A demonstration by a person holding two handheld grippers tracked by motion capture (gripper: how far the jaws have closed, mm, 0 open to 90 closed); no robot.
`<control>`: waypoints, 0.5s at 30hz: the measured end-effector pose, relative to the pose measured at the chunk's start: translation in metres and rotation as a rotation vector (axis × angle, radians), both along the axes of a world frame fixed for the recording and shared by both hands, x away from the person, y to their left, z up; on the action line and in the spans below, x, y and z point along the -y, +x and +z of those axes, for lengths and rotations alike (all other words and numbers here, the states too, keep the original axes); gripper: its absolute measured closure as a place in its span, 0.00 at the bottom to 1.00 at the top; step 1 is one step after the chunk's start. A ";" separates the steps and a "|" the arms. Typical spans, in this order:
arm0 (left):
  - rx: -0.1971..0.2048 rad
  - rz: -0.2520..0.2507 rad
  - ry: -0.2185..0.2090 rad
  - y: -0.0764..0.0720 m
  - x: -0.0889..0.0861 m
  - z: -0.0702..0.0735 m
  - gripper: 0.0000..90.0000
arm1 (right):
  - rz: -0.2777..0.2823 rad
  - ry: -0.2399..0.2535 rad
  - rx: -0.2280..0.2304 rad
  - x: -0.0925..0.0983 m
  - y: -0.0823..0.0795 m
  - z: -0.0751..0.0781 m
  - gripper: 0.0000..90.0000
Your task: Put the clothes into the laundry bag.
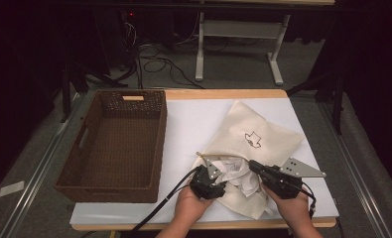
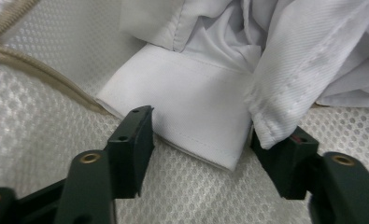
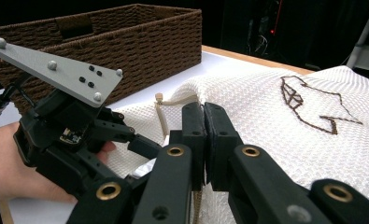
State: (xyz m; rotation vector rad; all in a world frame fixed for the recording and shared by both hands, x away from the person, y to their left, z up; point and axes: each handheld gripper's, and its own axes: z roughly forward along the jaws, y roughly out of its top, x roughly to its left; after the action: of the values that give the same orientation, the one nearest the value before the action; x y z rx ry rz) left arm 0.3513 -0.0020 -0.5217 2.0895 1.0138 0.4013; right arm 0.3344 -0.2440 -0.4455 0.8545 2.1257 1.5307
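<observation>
A cream mesh bag (image 1: 263, 134) with a dark stitched outline lies on the white table top (image 1: 193, 119), its mouth towards me. Crumpled white cloth (image 1: 235, 173) spills from that mouth. My left gripper (image 1: 221, 181) sits at the mouth's left side. In the left gripper view its jaws (image 2: 210, 154) stand open, with a folded hem of the white cloth (image 2: 187, 107) lying between them on the mesh (image 2: 32, 140), unpinched. My right gripper (image 1: 253, 166) is at the mouth's right side, shut (image 3: 204, 140) on the bag's rim, with the bag (image 3: 275, 121) behind it.
A brown wicker basket (image 1: 156, 148) with nothing in it stands on the left of the table, and appears behind the left gripper (image 3: 142, 144) in the right gripper view. The bag's beige drawstring (image 2: 32, 65) trails by the mouth. Beyond the table are desk legs and floor cables.
</observation>
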 end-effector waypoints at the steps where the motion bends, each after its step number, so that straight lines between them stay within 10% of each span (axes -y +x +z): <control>1: 0.008 -0.003 0.002 0.000 0.000 0.000 0.47 | -0.006 -0.001 0.000 0.000 0.000 0.000 0.99; 9: -0.010 -0.029 -0.048 -0.001 -0.003 0.002 0.84 | -0.005 -0.002 -0.001 0.000 0.000 0.000 0.99; 15: -0.003 -0.046 -0.117 -0.005 -0.003 0.012 0.89 | -0.005 -0.003 0.000 0.000 0.000 0.000 0.99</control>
State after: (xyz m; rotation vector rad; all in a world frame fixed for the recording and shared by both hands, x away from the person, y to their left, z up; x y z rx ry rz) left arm 0.3467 0.0015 -0.5094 2.0054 0.9662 0.3086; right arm 0.3341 -0.2441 -0.4459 0.8583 2.1239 1.5246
